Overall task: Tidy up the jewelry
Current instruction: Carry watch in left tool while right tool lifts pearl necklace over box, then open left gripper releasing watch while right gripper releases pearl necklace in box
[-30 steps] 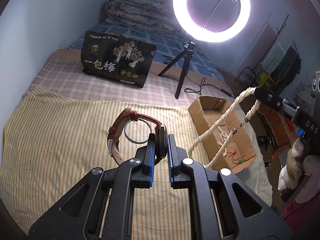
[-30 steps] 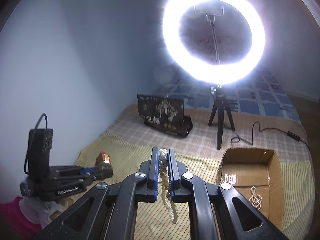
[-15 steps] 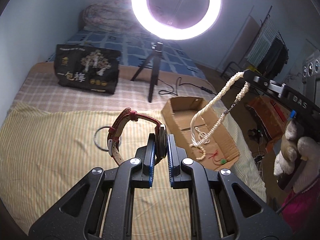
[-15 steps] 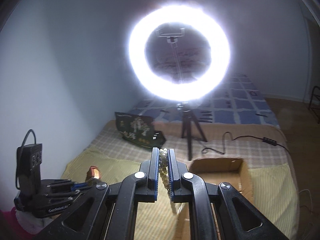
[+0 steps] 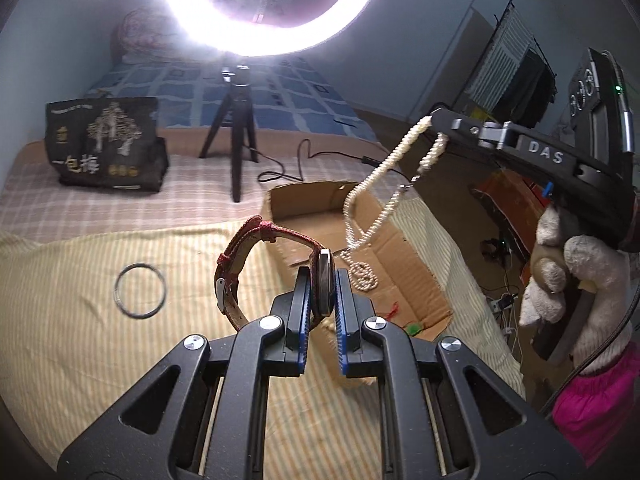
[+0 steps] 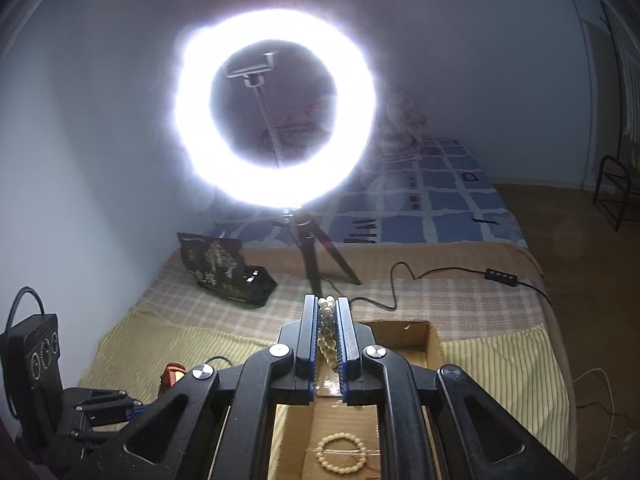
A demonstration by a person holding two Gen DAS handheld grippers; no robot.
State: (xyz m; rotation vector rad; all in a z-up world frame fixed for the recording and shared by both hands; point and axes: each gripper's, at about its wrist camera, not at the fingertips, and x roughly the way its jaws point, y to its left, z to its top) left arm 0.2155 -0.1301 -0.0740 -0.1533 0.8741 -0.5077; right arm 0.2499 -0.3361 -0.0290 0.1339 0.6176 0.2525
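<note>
- Your left gripper (image 5: 323, 292) clenches the watch (image 5: 276, 266) edge-on, its strap arching up and left.
- Your right gripper (image 6: 327, 322) grasps the pearl necklace (image 5: 384, 188), which hangs lengthwise down into the cardboard box (image 5: 412, 280).

A lit ring light (image 5: 272, 8) on a small black tripod (image 5: 234, 136) is seen standing on a checked blanket (image 5: 120, 200), its cable (image 6: 440, 276) trailing to an inline switch (image 6: 502, 275). A black printed bag (image 5: 104, 144) is propped beside the tripod. A yellow striped cloth (image 5: 80, 340) is spread in the foreground, and a blue patterned bedspread (image 6: 440, 200) with a folded quilt (image 5: 140, 36) is laid behind. A drying rack (image 5: 516, 64) is visible at the right.
</note>
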